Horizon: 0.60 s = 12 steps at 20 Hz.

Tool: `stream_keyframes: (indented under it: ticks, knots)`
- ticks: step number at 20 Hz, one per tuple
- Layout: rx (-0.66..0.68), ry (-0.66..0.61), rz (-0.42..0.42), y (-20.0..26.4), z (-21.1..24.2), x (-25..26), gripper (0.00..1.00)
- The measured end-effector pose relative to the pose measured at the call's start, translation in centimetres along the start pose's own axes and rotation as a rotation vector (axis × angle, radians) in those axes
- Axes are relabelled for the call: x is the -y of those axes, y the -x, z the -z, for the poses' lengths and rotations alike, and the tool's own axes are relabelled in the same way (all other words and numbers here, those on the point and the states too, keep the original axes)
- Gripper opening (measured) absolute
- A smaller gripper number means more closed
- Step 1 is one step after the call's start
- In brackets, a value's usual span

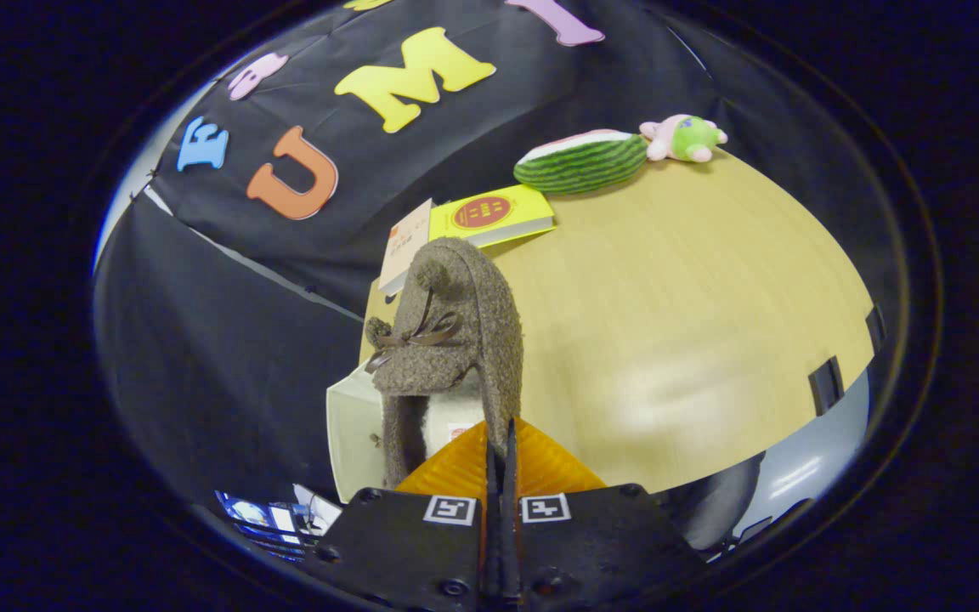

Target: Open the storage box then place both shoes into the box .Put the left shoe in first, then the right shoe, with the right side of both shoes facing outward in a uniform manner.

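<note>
Pinching the brown fuzzy shoe [455, 340] by its rim, hand-held gripper [500, 450] closed, shoe hanging above the storage box [353, 442]

- The shoe [455, 340] looked like rough, fuzzy boucle cloth, matt, with a smooth satin-like ribbon bow [415, 337] on its front.
- The gripper [500, 450] had its two fingers pressed on the shoe's thin back edge; their surface was ribbed.
- The storage box [353, 433], just under the shoe, seemed smooth, pale plastic or card; I could not tell which.
- The table [693, 323] beside the shoe was smooth wood-look board with soft shine.
- The book [494, 214] beyond the shoe had a slightly glossy paper cover.
- The watermelon toy [581, 161] and the plush toy [683, 138], further behind the book, looked like soft cloth.
</note>
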<state>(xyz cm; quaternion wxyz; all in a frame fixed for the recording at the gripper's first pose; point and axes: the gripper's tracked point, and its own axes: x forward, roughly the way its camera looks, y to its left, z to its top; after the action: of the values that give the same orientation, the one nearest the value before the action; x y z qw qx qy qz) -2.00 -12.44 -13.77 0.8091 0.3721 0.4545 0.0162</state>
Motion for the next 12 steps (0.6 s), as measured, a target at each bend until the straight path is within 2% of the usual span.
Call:
stream_keyframes:
  ticks: [4, 12]
  knots:
    - [-0.036, 0.054, -0.030, -1.9, 1.9, -5.3, 0.06]
    - [-0.069, 0.116, -0.017, -7.1, 4.2, -13.1, 0.06]
